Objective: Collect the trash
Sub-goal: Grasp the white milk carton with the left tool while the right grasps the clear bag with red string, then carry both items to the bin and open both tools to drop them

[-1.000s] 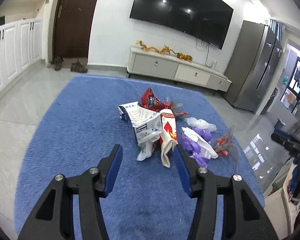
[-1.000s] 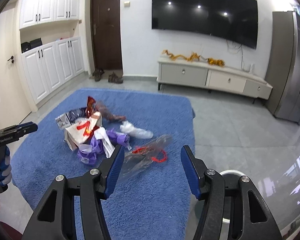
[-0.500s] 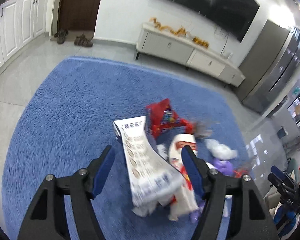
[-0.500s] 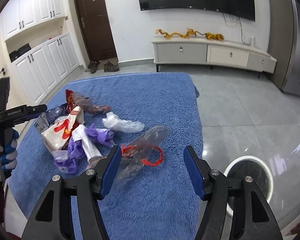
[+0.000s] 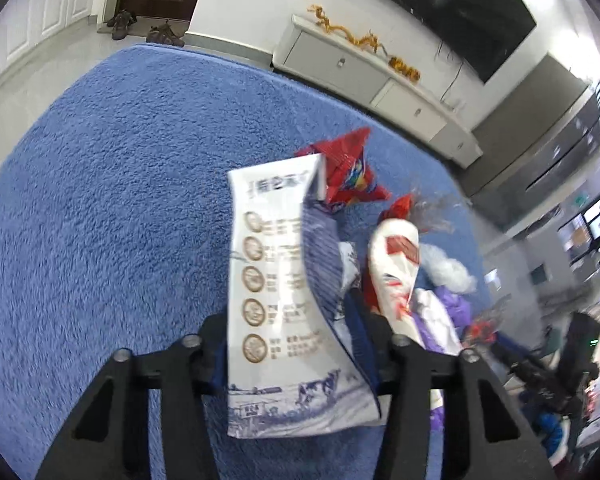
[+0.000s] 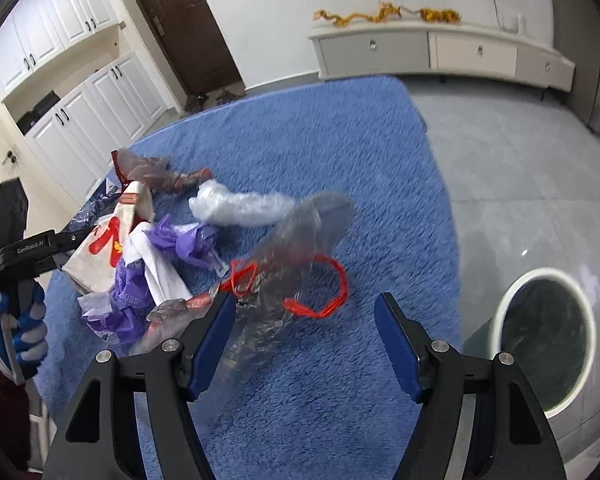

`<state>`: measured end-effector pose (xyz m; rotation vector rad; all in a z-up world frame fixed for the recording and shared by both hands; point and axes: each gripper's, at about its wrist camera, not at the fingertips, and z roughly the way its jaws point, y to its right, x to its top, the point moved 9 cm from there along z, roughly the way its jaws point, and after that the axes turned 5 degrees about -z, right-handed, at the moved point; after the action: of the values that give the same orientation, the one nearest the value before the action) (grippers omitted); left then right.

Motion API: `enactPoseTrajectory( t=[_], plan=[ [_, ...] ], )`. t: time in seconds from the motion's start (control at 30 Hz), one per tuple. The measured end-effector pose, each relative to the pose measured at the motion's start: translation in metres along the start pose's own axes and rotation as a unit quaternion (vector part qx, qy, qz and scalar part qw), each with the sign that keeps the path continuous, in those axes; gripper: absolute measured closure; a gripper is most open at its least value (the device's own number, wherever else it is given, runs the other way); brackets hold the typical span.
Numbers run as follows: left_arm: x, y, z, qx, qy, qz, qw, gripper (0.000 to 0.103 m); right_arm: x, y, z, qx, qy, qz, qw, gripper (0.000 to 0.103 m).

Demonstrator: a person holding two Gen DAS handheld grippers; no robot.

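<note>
A pile of trash lies on the blue rug (image 5: 100, 200). My left gripper (image 5: 292, 344) has a white and blue printed package (image 5: 276, 292) between its fingers; the package hides the tips. Behind it lie a red snack bag (image 5: 348, 168) and a white and red bag (image 5: 396, 264). My right gripper (image 6: 304, 344) is open and empty, just above a clear plastic bag with red handles (image 6: 296, 264). Purple and white bags (image 6: 160, 268) and a white plastic bag (image 6: 240, 208) lie to its left. The left gripper also shows in the right wrist view (image 6: 28, 248).
A white-rimmed round bin (image 6: 548, 332) with a dark liner stands on the grey floor right of the rug. A low white TV cabinet (image 6: 432, 52) lines the far wall. White cupboards (image 6: 80, 128) and a dark door (image 6: 184, 28) are at the left.
My left gripper moved forward and down onto the printed package and its fingers came closer around it. My right gripper dropped toward the clear bag; the bin came into view.
</note>
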<state>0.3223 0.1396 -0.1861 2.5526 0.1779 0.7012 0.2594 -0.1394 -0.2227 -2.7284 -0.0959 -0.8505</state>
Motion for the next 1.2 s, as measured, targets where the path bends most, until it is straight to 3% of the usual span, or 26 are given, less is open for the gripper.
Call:
enactPoseTrajectory(
  t=[0.23,0.27,0.3,0.37,0.4,0.57,0.87,1.03,1.2],
  plan=[
    [-0.009,0.0,-0.025,-0.014,0.032,0.013,0.9993,0.062,-0.002,-0.012,0.011,0.041,-0.004,0.016,0.999,0.033],
    [-0.011,-0.002,-0.028,-0.016,0.034,0.013,0.9992,0.062,-0.001,-0.014,0.013,0.044,-0.003,0.015,0.999,0.041],
    [-0.014,-0.003,-0.032,-0.019,0.037,0.011,0.9991,0.062,-0.001,-0.016,0.015,0.05,-0.005,0.014,0.999,0.059],
    [-0.016,-0.005,-0.041,-0.023,0.044,0.009,0.9987,0.062,0.0,-0.02,0.018,0.059,-0.008,0.017,0.998,0.085],
    [-0.019,-0.007,-0.047,-0.024,0.049,0.01,0.9985,0.063,-0.001,-0.022,0.018,0.063,-0.008,0.017,0.998,0.092],
    [-0.021,-0.006,-0.077,-0.025,0.075,0.015,0.9968,0.062,-0.001,-0.036,-0.001,0.062,0.013,-0.013,0.998,0.099],
    [-0.031,0.008,-0.122,-0.037,0.106,0.026,0.9934,0.063,0.002,-0.059,-0.055,0.054,0.066,-0.058,0.995,0.1],
    [-0.04,0.032,-0.14,-0.049,0.113,0.048,0.9913,0.063,0.001,-0.059,-0.094,0.057,0.103,-0.066,0.991,0.1],
    [-0.052,0.085,-0.135,-0.069,0.096,0.093,0.9886,0.063,-0.003,-0.043,-0.124,0.056,0.136,-0.058,0.987,0.1]
  ],
)
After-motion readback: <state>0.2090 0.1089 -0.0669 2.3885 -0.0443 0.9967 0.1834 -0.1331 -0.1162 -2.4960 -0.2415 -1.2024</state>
